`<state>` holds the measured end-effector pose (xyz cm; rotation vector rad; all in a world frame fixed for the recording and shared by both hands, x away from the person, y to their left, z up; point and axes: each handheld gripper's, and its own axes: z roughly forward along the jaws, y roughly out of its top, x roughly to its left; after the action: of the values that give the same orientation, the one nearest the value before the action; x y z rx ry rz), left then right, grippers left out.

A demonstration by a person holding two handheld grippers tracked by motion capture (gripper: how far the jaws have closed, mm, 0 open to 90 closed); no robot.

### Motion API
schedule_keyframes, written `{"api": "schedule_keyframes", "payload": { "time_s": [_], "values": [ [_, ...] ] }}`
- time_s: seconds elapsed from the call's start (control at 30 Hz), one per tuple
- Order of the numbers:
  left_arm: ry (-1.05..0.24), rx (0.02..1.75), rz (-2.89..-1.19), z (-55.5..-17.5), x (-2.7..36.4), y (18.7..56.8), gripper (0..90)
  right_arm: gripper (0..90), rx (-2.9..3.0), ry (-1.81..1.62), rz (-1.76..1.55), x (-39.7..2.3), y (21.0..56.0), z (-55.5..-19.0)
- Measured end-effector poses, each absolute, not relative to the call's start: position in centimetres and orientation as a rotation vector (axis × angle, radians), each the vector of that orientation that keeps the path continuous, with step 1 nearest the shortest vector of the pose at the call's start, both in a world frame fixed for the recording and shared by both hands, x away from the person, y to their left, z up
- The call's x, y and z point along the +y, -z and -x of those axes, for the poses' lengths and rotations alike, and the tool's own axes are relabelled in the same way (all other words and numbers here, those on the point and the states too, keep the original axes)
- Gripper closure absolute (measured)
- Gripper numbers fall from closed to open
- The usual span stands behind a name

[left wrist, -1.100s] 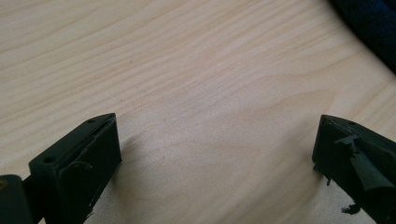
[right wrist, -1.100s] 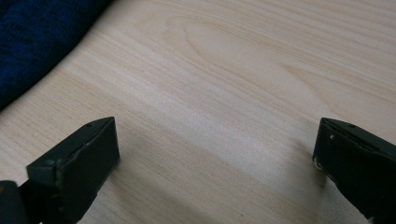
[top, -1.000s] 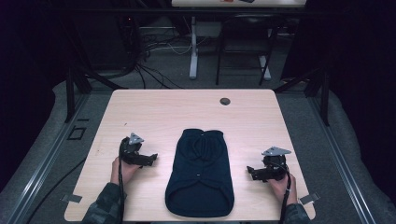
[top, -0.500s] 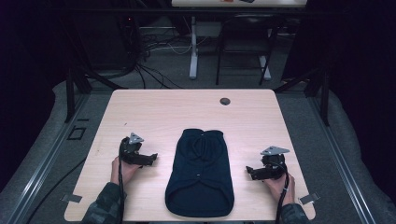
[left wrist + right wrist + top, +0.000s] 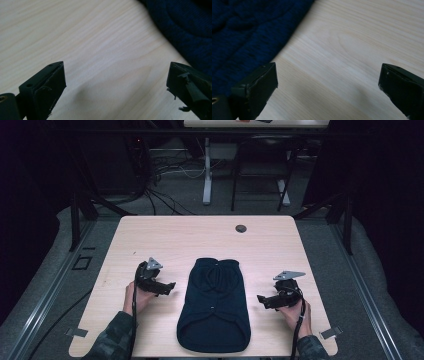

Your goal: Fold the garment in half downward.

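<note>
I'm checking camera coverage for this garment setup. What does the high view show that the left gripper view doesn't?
High view: the whole dark blue garment lying flat between the left gripper and right gripper, both hands, and a small dark disc near the table's far edge. Left gripper view: close wood grain between its wide-open jaws. Both: the garment's edge and the wooden table.

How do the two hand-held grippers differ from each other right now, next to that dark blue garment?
The left gripper sits farther up the table, beside the dark blue garment's middle; the right gripper sits nearer the person, toward the garment's lower half. The left gripper lies closer to the cloth's edge, while the right gripper has more bare wood between. Both point inward at the garment with jaws wide open, empty, touching nothing.
</note>
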<state>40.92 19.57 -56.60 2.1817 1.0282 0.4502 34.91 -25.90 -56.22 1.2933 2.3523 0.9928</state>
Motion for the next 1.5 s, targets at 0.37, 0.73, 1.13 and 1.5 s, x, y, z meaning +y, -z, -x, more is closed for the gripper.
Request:
{"api": "schedule_keyframes", "payload": {
  "time_s": [0.37,0.73,1.13,1.5],
  "values": [
    [-0.345,0.993,-2.196,-43.4,17.3,55.7,0.4,0.9,2.415,-1.043,-1.283,-24.0,54.6,-37.3],
    [-0.301,0.945,-2.244,-44.9,14.8,55.1,0.5,2.0,2.512,-1.051,-1.266,-22.0,54.2,-39.6],
    [-0.254,0.928,-2.274,-47.2,12.2,55.2,1.0,3.5,2.560,-1.040,-1.267,-19.9,54.3,-42.4],
    [-0.183,0.917,-2.338,-48.9,10.1,55.8,6.0,12.1,2.602,-1.052,-1.301,-17.9,54.7,-45.2]
  ]
}}
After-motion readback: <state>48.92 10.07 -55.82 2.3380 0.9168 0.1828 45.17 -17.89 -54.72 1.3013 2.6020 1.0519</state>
